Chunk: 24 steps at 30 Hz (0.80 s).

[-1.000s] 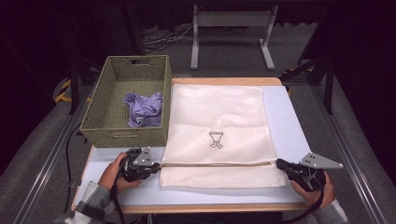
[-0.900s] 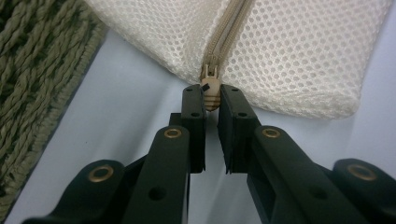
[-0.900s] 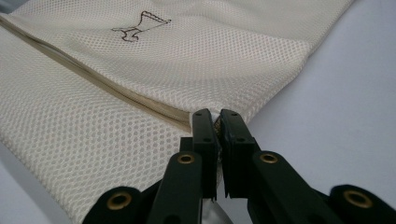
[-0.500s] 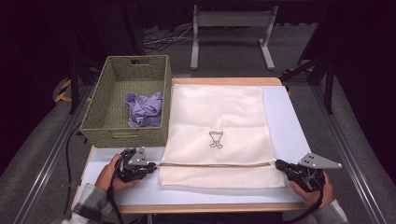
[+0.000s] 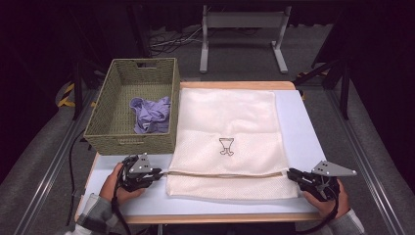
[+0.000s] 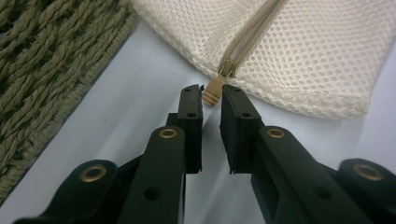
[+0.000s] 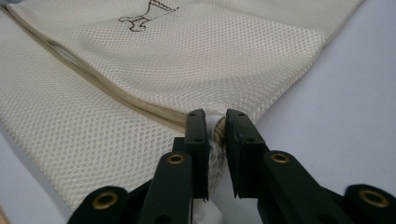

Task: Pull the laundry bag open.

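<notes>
A cream mesh laundry bag [image 5: 230, 127] with a small printed emblem lies flat on the white table [image 5: 299, 127]. Its tan zipper [image 5: 225, 173] runs across near the front edge. My left gripper [image 5: 159, 174] lies at the zipper's left end. In the left gripper view its jaws [image 6: 212, 95] have just been opening and stand slightly apart, with the tan zipper pull [image 6: 212, 91] at their tips. My right gripper [image 5: 292, 174] is at the bag's right corner. Its jaws [image 7: 216, 128] have also just been opening, and a bit of mesh corner [image 7: 215, 140] sits loose in the gap.
A woven olive basket [image 5: 127, 142] stands at the table's left, close behind the left gripper, with a crumpled lilac cloth [image 5: 151, 113] inside. A bare strip of table runs along the bag's right side and front edge. A metal stand [image 5: 242, 29] is on the floor beyond.
The left gripper has edged slightly to the left, away from the bag's side. The right gripper and the bag lie where they were.
</notes>
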{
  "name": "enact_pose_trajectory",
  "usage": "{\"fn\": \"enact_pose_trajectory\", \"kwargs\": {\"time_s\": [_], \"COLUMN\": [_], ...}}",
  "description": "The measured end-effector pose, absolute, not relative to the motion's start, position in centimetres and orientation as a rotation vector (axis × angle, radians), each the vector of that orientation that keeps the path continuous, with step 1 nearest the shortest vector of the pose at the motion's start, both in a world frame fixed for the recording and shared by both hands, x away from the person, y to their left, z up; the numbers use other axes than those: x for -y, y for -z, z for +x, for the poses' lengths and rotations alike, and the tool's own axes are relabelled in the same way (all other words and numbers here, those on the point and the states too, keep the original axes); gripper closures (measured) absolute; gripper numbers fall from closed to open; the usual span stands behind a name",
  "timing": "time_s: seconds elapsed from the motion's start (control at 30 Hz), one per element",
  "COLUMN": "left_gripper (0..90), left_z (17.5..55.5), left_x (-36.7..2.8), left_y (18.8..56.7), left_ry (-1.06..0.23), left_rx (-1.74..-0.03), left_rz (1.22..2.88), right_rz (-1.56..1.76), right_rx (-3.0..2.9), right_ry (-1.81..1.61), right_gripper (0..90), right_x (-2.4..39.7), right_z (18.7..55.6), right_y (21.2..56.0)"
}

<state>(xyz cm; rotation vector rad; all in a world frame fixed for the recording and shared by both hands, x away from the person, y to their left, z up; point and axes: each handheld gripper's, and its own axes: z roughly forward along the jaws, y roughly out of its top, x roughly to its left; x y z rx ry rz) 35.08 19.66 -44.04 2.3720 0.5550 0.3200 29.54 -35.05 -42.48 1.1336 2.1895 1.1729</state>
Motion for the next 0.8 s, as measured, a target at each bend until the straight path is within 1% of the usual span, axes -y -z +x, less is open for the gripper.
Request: {"fn": "enact_pose_trajectory", "kwargs": {"time_s": [0.13,0.3,0.4,0.43,0.47,0.53,0.63,0.67,0.73,0.8], "left_gripper": [76.8,73.3,65.3,63.2,63.2,57.4,44.7,41.8,38.9,32.5], "left_z": [34.9,34.6,34.4,34.4,34.4,34.1,33.9,33.9,33.6,33.4], "left_x": [-19.6,-19.8,-20.0,-20.0,-20.1,-20.3,-20.5,-20.7,-21.0,-21.2], "left_y": [43.9,43.7,43.6,43.6,43.6,43.7,44.0,44.2,44.3,44.3], "left_ry": [-0.323,-0.331,-0.344,-0.344,-0.347,-0.354,-0.359,-0.364,-0.374,-0.39], "left_rx": [-0.553,-0.565,-0.606,-0.606,-0.62,-0.657,-0.711,-0.722,-0.736,-0.762], "left_rz": [2.357,2.323,2.281,2.281,2.26,2.221,2.195,2.199,2.176,2.164], "right_rz": [1.123,1.136,1.124,1.124,1.121,1.102,1.075,1.067,1.05,1.042], "right_rx": [-2.192,-2.176,-2.171,-2.171,-2.172,-2.164,-2.118,-2.112,-2.108,-2.103], "right_ry": [-1.168,-1.142,-1.119,-1.119,-1.12,-1.106,-1.129,-1.134,-1.136,-1.143], "right_gripper": [76.6,72.9,67.8,67.8,66.9,64.6,61.3,60.4,58.1,54.6], "right_x": [35.1,35.3,35.2,35.2,35.2,35.1,35.1,35.1,35.0,34.8], "right_z": [29.5,29.8,30.0,30.0,30.0,30.1,30.0,30.1,30.2,30.3], "right_y": [42.4,42.4,42.5,42.5,42.5,42.4,42.1,42.1,41.9,41.8]}}
